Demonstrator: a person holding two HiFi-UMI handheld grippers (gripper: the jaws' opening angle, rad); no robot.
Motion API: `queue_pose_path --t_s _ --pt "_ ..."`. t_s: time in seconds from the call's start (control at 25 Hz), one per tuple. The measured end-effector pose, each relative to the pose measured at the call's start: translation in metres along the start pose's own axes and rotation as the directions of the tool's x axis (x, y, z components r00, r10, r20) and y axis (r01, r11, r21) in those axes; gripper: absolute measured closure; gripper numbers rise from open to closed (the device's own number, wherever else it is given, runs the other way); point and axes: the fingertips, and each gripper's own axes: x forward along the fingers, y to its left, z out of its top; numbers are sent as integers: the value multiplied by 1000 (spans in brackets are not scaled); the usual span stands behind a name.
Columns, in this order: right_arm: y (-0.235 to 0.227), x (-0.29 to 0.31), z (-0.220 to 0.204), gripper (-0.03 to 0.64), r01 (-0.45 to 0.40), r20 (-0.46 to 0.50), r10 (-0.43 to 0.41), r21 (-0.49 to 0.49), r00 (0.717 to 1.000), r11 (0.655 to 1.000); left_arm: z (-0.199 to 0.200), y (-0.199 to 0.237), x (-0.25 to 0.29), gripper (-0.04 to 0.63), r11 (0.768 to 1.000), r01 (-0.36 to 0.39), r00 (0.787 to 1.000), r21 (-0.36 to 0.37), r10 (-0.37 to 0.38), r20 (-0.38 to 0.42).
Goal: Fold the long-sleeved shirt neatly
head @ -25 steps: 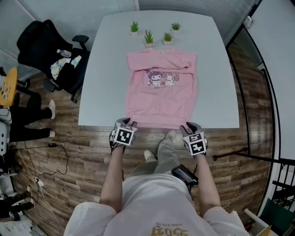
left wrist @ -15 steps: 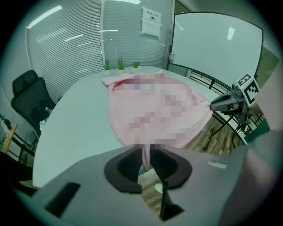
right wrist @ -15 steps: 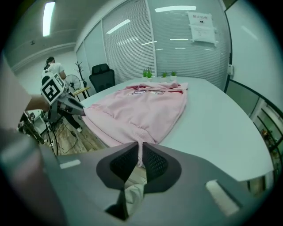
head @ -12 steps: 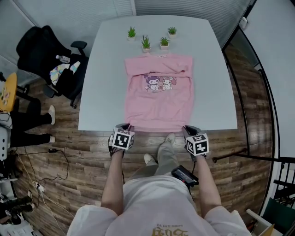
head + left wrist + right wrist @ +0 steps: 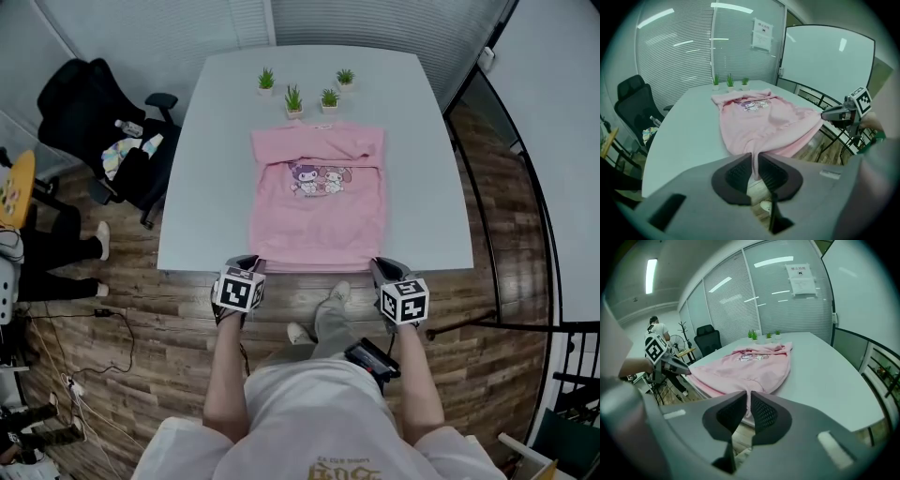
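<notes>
Jaws of left gripper and right gripper have just been closing, each nipping a hem corner of the pink shirt.
Only the gripper views show cloth between the pads; from overhead the marker cubes hide the tips, and the rest of the shirt lies spread on the white table.

Head view looks steeply down on the table; both gripper views sit low at its near edge, facing across the pink shirt all share.

Pink shirt: spread on desk, 12 o'clock.
Right tongs: just closed, pinching its hem corner.
Left tongs: 9 o'clock, at the hem.
</notes>
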Motion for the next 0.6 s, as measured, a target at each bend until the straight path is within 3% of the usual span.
queue_pose_path --t_s 0.6 --pt "16 -50 71 577 -65 170 50 83 984 994 50 1 -62 551 1000 20 987 -1 -19 162"
